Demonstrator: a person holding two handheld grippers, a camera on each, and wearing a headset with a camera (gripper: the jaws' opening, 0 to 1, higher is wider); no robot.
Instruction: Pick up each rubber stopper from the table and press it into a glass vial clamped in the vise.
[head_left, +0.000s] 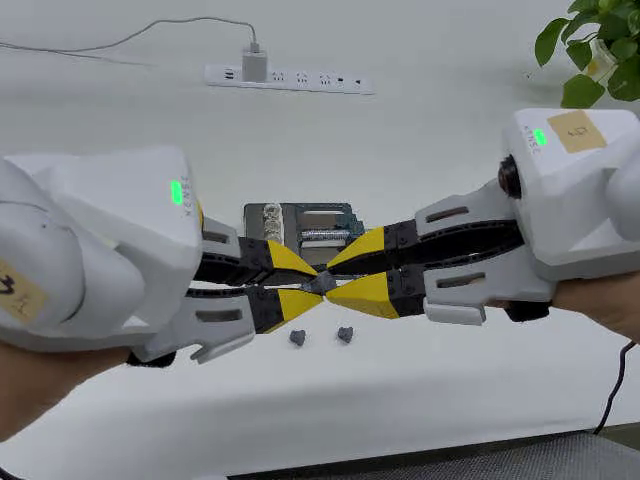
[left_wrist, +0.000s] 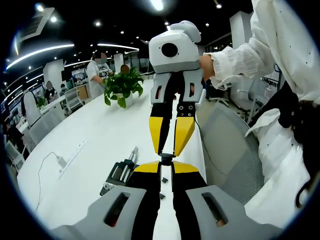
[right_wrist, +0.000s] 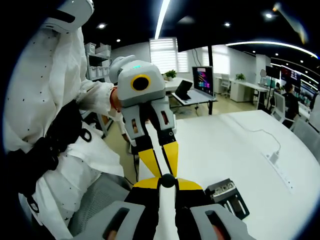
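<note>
So the big white table (head_left: 420, 380) sits under everything, and the left gripper (head_left: 314, 283) and right gripper (head_left: 330, 281) are nose to nose above it, tips meeting in the middle. Both pairs of yellow fingers are pulled into a tight V, and both are pinched on the same little dark stopper (right_wrist: 167, 180), which is right where the four tips come together. Honestly can't tell which side is carrying the weight. Far out beyond the fingers there's a leafy plant (head_left: 600, 50) off to the right gripper's side and a white power strip (head_left: 290, 78) with a charger plugged in. Just behind the fingertips is the vise (head_left: 310, 225), with a row of what look like glass vials (head_left: 270, 222) at its end nearer the left gripper. Two loose stoppers (head_left: 297, 338) lie on the table just in front of the fingertips, near each other but apart.
</note>
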